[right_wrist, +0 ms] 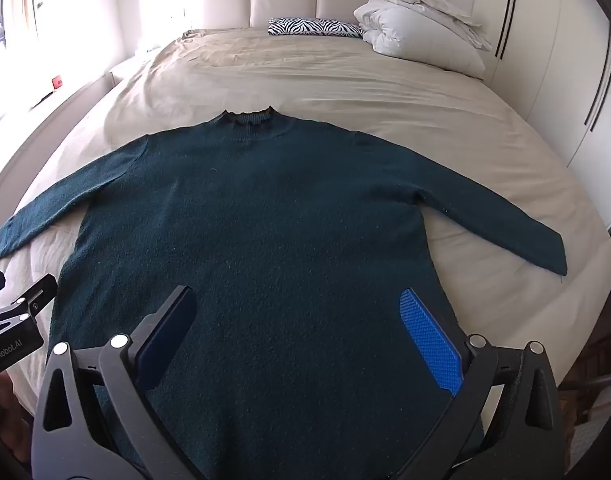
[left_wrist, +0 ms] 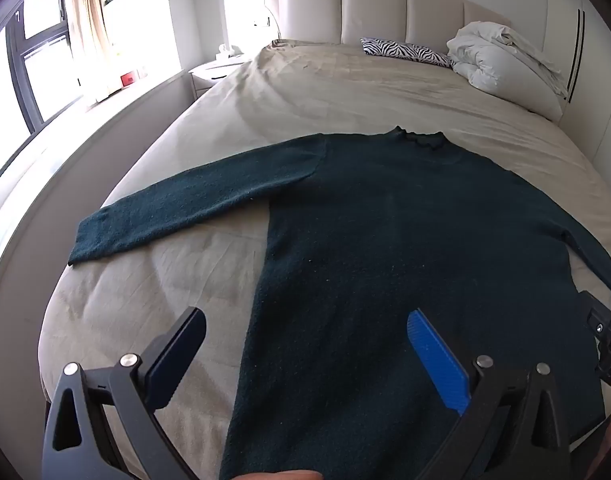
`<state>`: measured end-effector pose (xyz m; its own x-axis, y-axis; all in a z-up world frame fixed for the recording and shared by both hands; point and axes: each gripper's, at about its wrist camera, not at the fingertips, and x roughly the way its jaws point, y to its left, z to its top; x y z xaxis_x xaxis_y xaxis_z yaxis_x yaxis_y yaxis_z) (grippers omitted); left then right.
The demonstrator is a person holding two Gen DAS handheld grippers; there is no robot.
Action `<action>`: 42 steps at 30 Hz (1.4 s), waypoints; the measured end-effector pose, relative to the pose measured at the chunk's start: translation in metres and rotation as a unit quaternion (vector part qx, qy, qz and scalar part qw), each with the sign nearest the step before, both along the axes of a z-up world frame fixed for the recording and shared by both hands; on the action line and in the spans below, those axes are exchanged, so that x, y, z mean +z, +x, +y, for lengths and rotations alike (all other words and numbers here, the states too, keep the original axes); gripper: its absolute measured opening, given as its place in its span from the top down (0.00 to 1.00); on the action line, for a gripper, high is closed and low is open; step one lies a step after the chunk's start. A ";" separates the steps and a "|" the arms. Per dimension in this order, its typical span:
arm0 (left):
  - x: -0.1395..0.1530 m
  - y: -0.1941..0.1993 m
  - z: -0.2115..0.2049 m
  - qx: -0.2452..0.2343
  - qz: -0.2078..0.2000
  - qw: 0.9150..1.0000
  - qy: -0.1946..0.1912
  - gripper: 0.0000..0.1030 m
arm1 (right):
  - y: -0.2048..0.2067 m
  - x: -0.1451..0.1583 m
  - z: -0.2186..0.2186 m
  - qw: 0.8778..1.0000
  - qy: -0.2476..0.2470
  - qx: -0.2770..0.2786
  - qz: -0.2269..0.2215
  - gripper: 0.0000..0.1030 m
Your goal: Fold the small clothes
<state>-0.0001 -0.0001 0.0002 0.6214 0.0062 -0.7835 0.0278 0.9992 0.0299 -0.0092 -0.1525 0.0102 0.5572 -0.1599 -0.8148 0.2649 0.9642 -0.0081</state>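
Note:
A dark green long-sleeved sweater (left_wrist: 385, 240) lies flat and face up on the beige bed sheet (left_wrist: 305, 92), collar away from me and both sleeves spread out. It fills the right wrist view (right_wrist: 265, 220) too. My left gripper (left_wrist: 305, 324) is open and empty, above the sweater's lower left edge. My right gripper (right_wrist: 297, 304) is open and empty, above the sweater's lower body. The right gripper shows at the right edge of the left wrist view (left_wrist: 605, 328). The left gripper shows at the left edge of the right wrist view (right_wrist: 13, 304).
A zebra-print pillow (right_wrist: 313, 26) and a bundled white duvet (right_wrist: 421, 28) lie at the head of the bed by the padded headboard (left_wrist: 385, 8). A window and a low ledge (left_wrist: 105, 120) run along the left. White wardrobe doors (right_wrist: 565, 60) stand on the right.

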 end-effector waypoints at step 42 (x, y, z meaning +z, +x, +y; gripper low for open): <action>0.000 0.000 0.000 -0.001 0.000 1.000 0.000 0.00 | 0.002 -0.003 0.002 1.000 -0.002 0.001 -0.001 0.00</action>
